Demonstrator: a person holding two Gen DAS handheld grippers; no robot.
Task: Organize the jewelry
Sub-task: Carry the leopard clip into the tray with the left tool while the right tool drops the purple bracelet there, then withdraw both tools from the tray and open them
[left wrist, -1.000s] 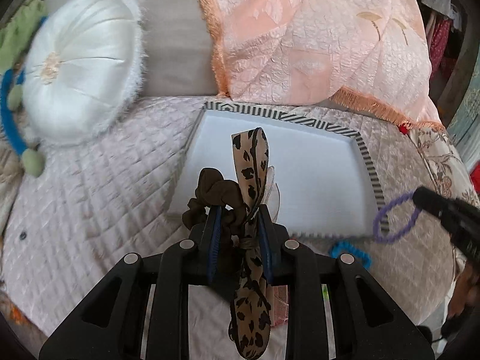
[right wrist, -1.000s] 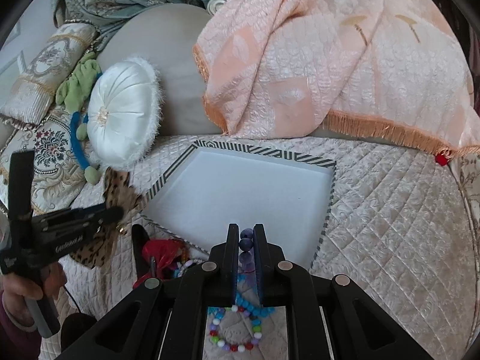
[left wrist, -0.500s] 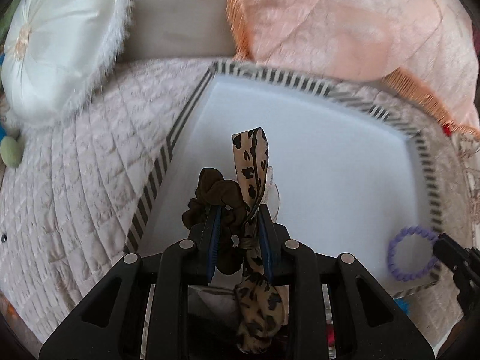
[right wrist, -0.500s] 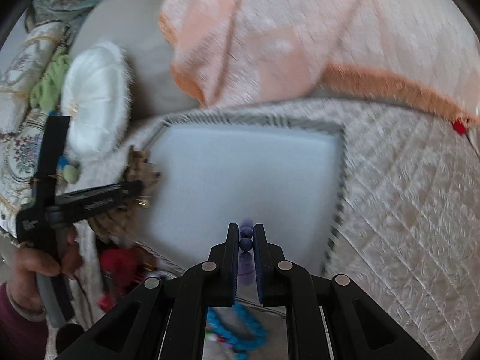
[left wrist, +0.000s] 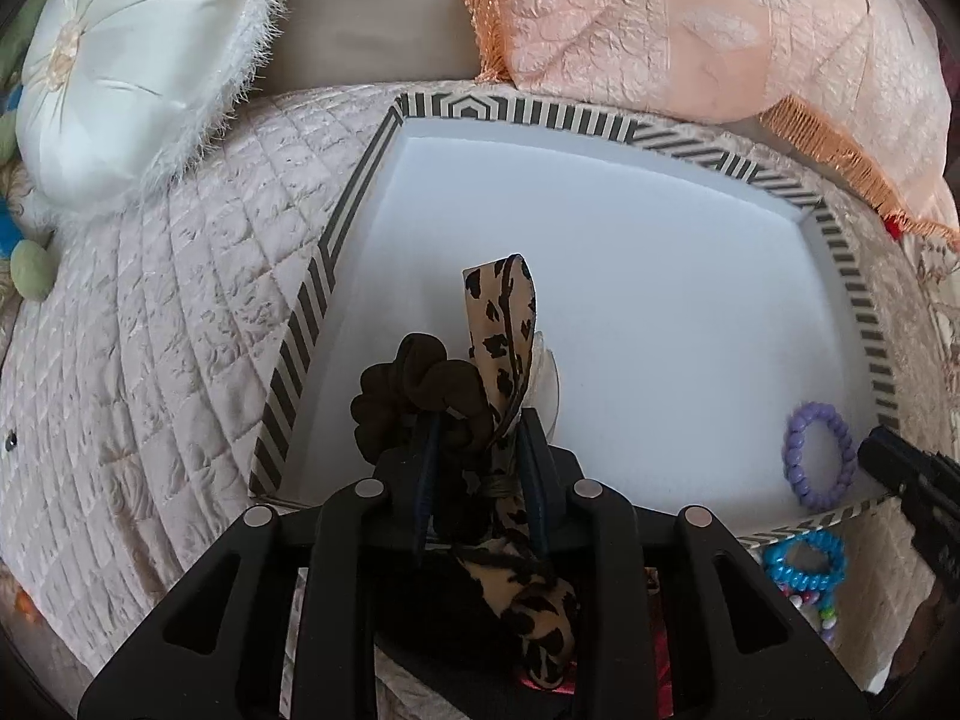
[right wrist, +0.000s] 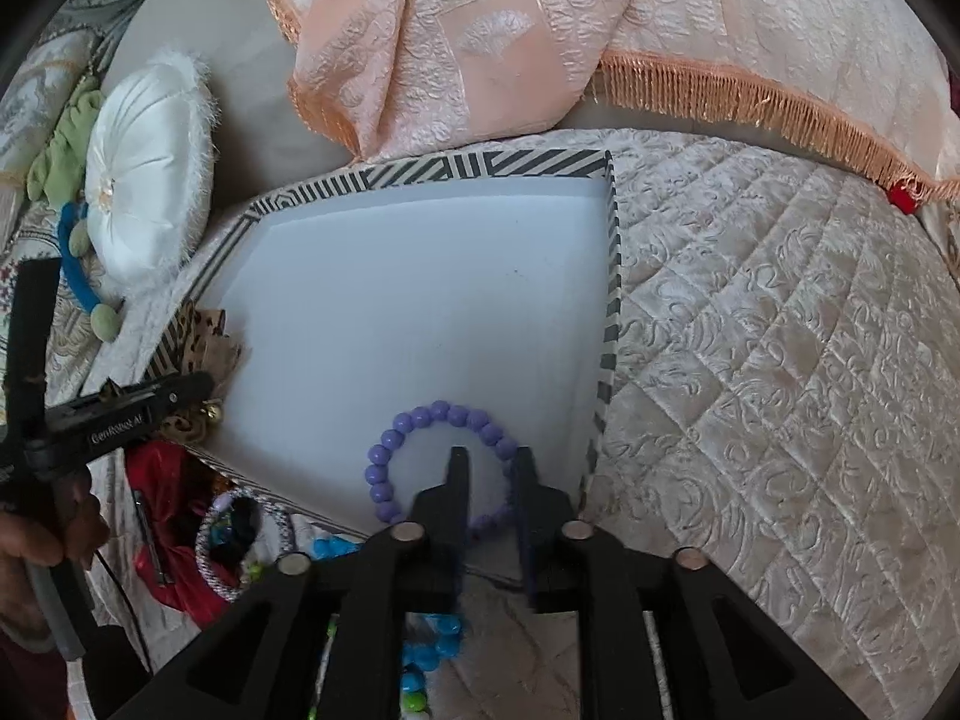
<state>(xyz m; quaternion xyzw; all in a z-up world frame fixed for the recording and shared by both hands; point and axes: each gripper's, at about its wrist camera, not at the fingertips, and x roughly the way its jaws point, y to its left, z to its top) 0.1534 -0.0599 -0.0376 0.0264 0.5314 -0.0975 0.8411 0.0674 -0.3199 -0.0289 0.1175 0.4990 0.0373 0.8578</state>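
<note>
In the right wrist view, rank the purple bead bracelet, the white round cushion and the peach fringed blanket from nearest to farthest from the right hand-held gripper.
From the right hand-held gripper:
1. Purple bead bracelet, lying in the tray's near corner, around the gripper's tips.
2. White round cushion, off to the left, beyond the tray.
3. Peach fringed blanket, at the back, past the tray's far edge.
</note>
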